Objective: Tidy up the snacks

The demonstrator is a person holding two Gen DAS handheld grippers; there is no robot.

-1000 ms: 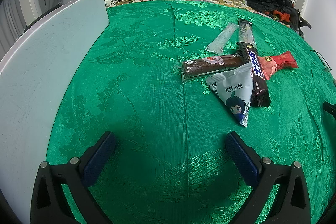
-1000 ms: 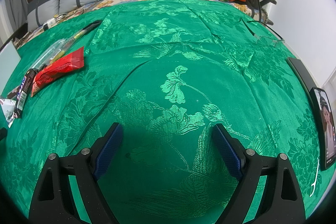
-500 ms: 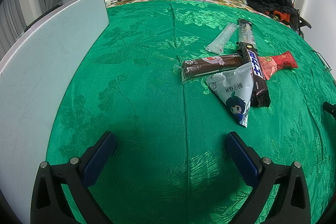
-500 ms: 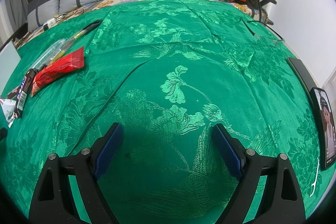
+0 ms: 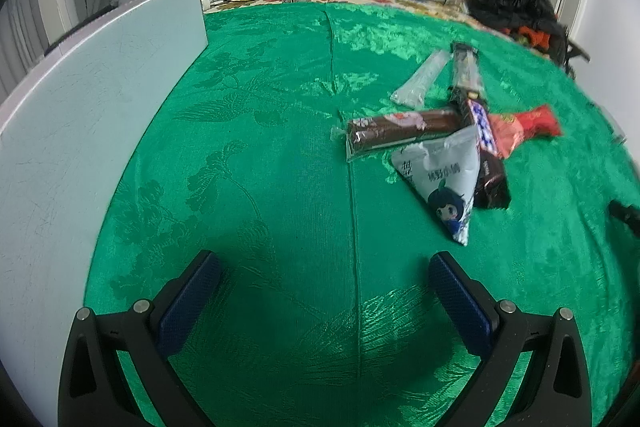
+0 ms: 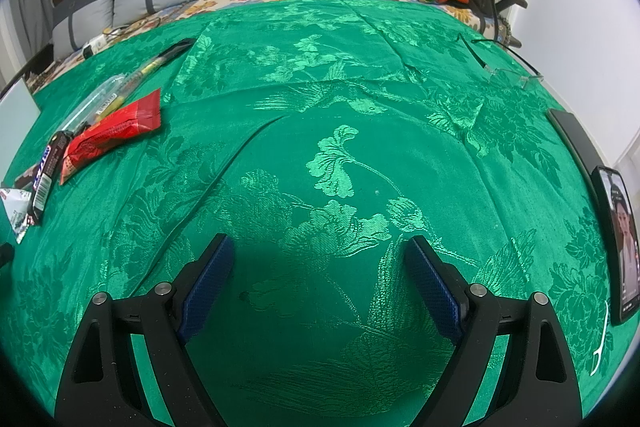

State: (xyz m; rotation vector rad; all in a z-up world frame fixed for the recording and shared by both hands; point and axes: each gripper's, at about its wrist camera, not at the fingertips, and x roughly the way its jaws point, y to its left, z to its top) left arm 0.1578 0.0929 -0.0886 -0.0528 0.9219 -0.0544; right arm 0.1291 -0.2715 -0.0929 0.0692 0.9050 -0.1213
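Both grippers hang over the bed's green brocade cover (image 5: 260, 147), jaws spread wide and gripping nothing. The snack heap lies ahead and right of the left gripper (image 5: 324, 291), toward the bed's middle: a pale triangular pouch with a cartoon face (image 5: 444, 179) nearest, tip aimed back at the jaws, lapping a dark chocolate bar with blue lettering (image 5: 482, 135) that runs away toward the headboard. A brown roll in clear wrap (image 5: 400, 129) lies crosswise. From the right gripper (image 6: 316, 267) the heap sits far off to the left, so the left hand looks closer.
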